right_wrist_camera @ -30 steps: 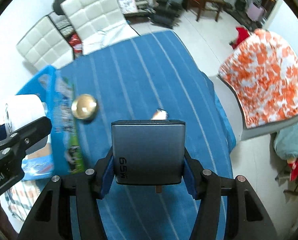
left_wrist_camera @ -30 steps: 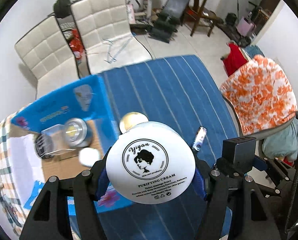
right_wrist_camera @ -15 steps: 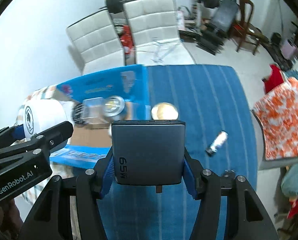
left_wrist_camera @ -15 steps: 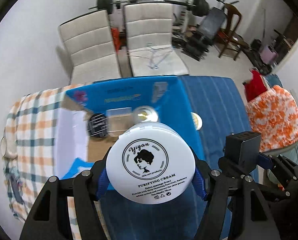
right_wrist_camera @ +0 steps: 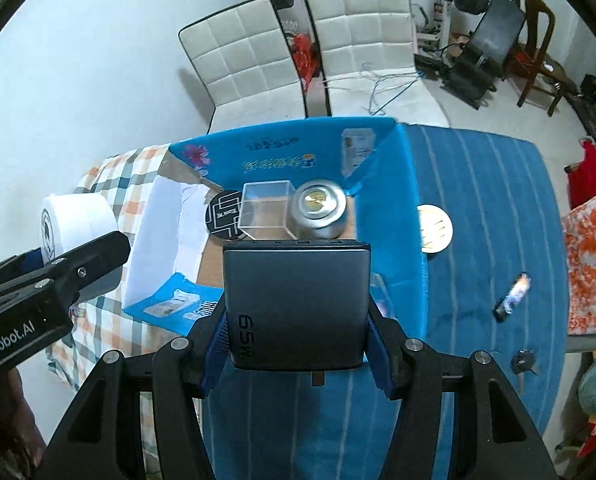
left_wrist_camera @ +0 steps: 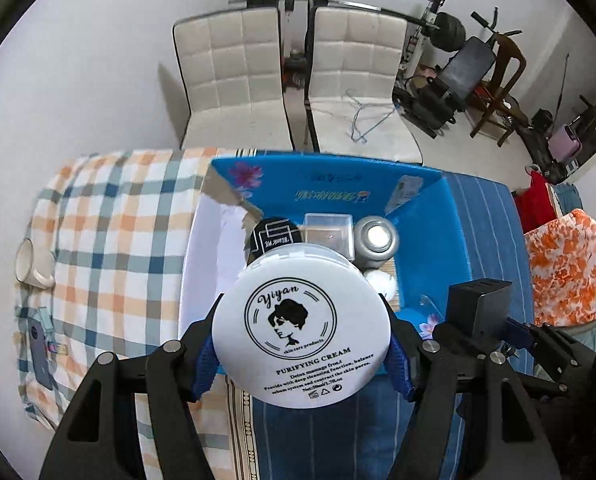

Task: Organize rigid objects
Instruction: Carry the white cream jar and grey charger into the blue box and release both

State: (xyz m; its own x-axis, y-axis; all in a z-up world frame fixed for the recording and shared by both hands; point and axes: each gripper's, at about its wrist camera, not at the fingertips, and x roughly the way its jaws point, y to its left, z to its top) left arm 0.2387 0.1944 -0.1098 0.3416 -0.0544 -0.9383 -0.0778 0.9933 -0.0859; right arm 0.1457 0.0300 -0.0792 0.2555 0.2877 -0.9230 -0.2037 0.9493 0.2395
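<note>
My left gripper (left_wrist_camera: 301,354) is shut on a white cream jar (left_wrist_camera: 301,334) with a printed lid, held above the near side of an open blue cardboard box (left_wrist_camera: 338,188). The jar (right_wrist_camera: 74,222) and that gripper also show at the left of the right wrist view. My right gripper (right_wrist_camera: 296,334) is shut on a dark grey 65W charger (right_wrist_camera: 296,304), just in front of the box (right_wrist_camera: 382,184). Inside the box lie a black round disc (right_wrist_camera: 222,216), a clear plastic cube (right_wrist_camera: 264,212) and a silver tin (right_wrist_camera: 318,210).
A gold round lid (right_wrist_camera: 434,228), a small dark tube (right_wrist_camera: 512,298) and a small dark clip (right_wrist_camera: 524,360) lie on the blue striped cloth (right_wrist_camera: 490,200). A white mug (left_wrist_camera: 32,266) and a phone (left_wrist_camera: 40,350) rest on the checked cloth (left_wrist_camera: 114,240). Two white chairs (left_wrist_camera: 234,80) stand behind.
Both grippers have swung left with their loads, from over the blue striped cloth to the open box. The checked cloth and mug have come into the left wrist view.
</note>
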